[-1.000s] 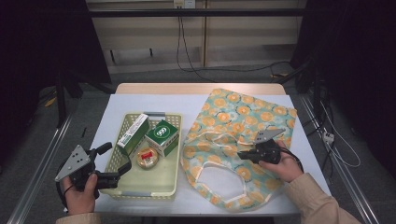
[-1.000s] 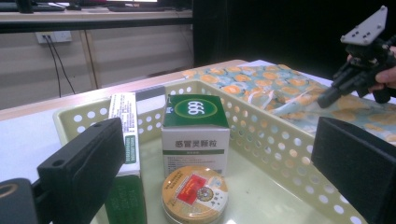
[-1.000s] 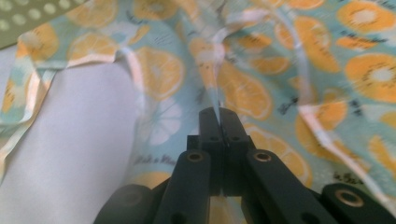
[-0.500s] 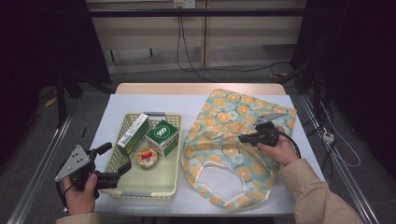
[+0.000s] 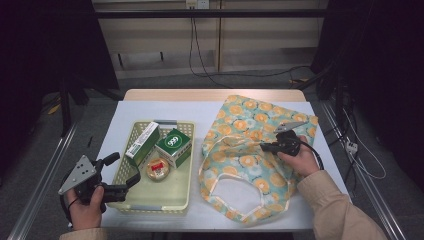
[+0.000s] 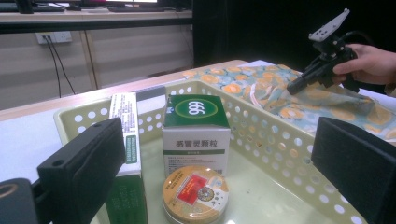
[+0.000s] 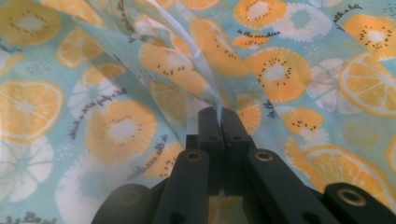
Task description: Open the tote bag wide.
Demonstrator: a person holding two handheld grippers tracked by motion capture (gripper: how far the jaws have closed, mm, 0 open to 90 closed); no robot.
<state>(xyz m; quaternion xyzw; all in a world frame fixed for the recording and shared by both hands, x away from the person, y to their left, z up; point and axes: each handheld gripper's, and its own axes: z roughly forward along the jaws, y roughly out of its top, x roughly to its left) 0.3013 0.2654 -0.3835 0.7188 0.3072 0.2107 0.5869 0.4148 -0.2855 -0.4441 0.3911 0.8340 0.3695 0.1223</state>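
A cloth bag (image 5: 248, 164) printed with orange slices on pale blue lies on the right half of the table. My right gripper (image 5: 263, 146) is shut on a fold of its upper layer, and the pinched cloth (image 7: 211, 88) rises from between the closed jaws. My left gripper (image 5: 125, 168) stands open at the near left corner of a pale yellow basket (image 5: 150, 207). In the basket are a long green and white box (image 5: 142, 144), a green box marked 666 (image 5: 173, 146) and a round tin (image 5: 158, 169). In the left gripper view the tin (image 6: 194, 192) and the 666 box (image 6: 196, 126) lie ahead between the wide jaws.
The table's white top (image 5: 125, 112) shows behind and left of the basket. A wooden strip (image 5: 210, 94) runs along the far edge. Metal rails (image 5: 42, 187) flank the table, and cables (image 5: 350, 145) hang at the right. In the left gripper view the right gripper (image 6: 299, 86) shows over the bag.
My right gripper has moved toward the far side of the table with the bag's cloth pinched in it, which lifts the upper layer. The left gripper has stayed still.
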